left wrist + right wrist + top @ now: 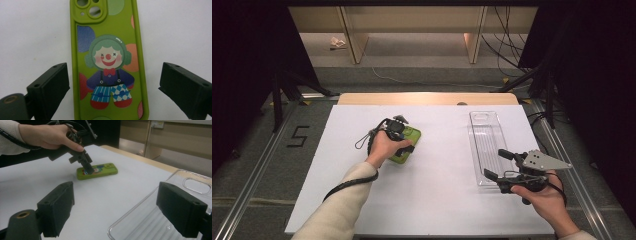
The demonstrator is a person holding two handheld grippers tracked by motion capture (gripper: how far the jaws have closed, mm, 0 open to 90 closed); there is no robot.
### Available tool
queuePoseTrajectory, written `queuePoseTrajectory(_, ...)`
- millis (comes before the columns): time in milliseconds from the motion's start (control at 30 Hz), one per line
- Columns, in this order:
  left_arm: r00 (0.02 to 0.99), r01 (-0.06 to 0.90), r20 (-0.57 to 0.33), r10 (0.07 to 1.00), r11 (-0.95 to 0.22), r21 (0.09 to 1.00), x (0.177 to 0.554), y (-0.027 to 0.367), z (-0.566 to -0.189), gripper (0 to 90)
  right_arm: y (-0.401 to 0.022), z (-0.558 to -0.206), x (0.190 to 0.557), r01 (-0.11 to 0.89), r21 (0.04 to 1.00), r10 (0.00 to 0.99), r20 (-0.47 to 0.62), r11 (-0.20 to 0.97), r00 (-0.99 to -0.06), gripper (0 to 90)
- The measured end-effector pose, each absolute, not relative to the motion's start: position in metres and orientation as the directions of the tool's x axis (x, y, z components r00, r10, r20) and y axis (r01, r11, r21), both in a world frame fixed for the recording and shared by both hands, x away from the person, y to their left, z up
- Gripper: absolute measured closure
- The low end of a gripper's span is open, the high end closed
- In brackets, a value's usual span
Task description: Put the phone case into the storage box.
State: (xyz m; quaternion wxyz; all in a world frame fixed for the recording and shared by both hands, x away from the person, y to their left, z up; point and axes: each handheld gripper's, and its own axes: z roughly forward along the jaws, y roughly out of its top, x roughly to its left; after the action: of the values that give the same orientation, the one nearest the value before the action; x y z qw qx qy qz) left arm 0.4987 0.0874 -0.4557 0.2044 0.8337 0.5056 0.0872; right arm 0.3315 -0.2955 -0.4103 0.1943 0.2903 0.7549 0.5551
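- The left gripper (pixel 110 82) hangs over the green phone case (pixel 108 60) with its jaws spread, one on each long side of the case, neither pad touching it. There is bare table between each pad and the case's edge.
- The case lies flat on the white table (pixel 432 200), left of the middle in the high view, under the person's left hand (pixel 384 145).
- The right gripper (pixel 497 165) rests at the near end of the clear plastic tray (pixel 484 131), jaws spread with nothing between them — well apart from the case.
- Handling, as a judgement: the case looks light and rubbery, probably soft silicone with a matt skin, so it should not slip much but may bow inward if squeezed hard. It is hollow and thin-walled; it is not fragile.
- Where to take hold: across the short width, on the two long side walls near the middle of its length, roughly level with the clown print. The jaws are already lined up that way. A grip close to the table is needed, since the case sits low.
- Pointing: in the left gripper view the camera cut-out (pixel 90 10) is at the far end, away from the jaws, and the clown's feet are at the near end.
- Long axis: it runs straight out along the left gripper's line of sight — in the high view that slants toward the far right of the table.
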Motion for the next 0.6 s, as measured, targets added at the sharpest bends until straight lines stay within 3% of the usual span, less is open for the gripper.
queuePoseTrajectory(600, 0.479, 0.829, -0.033, 0.877, -0.440, 0.345, 0.5045, 0.0821, -0.4626, 9.8, -0.2954, -0.4103, 0.3315, 0.223, 0.951, 0.654, 0.030, 0.214, -0.756, 15.9)
